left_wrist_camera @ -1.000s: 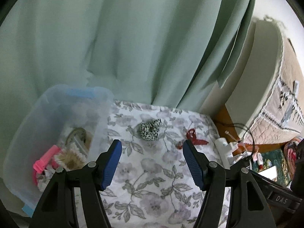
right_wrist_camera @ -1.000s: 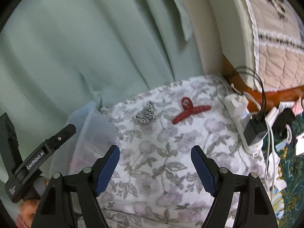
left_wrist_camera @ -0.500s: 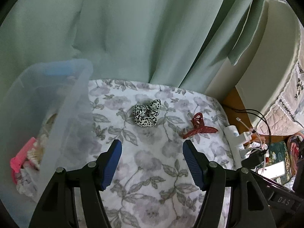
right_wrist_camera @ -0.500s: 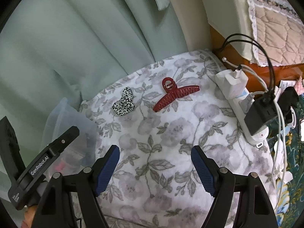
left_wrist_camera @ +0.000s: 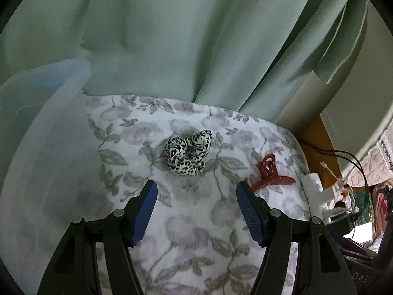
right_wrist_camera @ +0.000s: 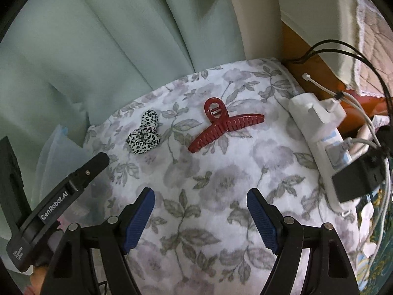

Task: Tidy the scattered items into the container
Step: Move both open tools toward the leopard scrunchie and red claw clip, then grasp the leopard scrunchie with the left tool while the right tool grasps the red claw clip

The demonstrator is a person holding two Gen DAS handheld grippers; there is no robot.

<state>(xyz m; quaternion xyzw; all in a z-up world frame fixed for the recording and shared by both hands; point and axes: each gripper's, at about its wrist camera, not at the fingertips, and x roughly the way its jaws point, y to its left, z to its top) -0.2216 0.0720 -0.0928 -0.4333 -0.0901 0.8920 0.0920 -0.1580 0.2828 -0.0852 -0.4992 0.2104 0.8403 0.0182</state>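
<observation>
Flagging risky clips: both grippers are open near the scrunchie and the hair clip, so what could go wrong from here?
1. The left gripper faces the soft scrunchie; its pads may pinch the flowered cloth too.
2. The hair clip lies flat, so the right gripper may slip off it.
3. The power strip and its cables lie close beside the clip.

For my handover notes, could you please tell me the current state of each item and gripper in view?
left gripper: jaws open, empty, above the cloth short of the scrunchie.
right gripper: jaws open, empty.
leopard-print scrunchie: lying loose on the floral cloth, not yet binned.
red claw clip: lying on its side, closed, beside the scrunchie, apart from it.
plastic container: lid off.
power strip: chargers plugged in.
</observation>
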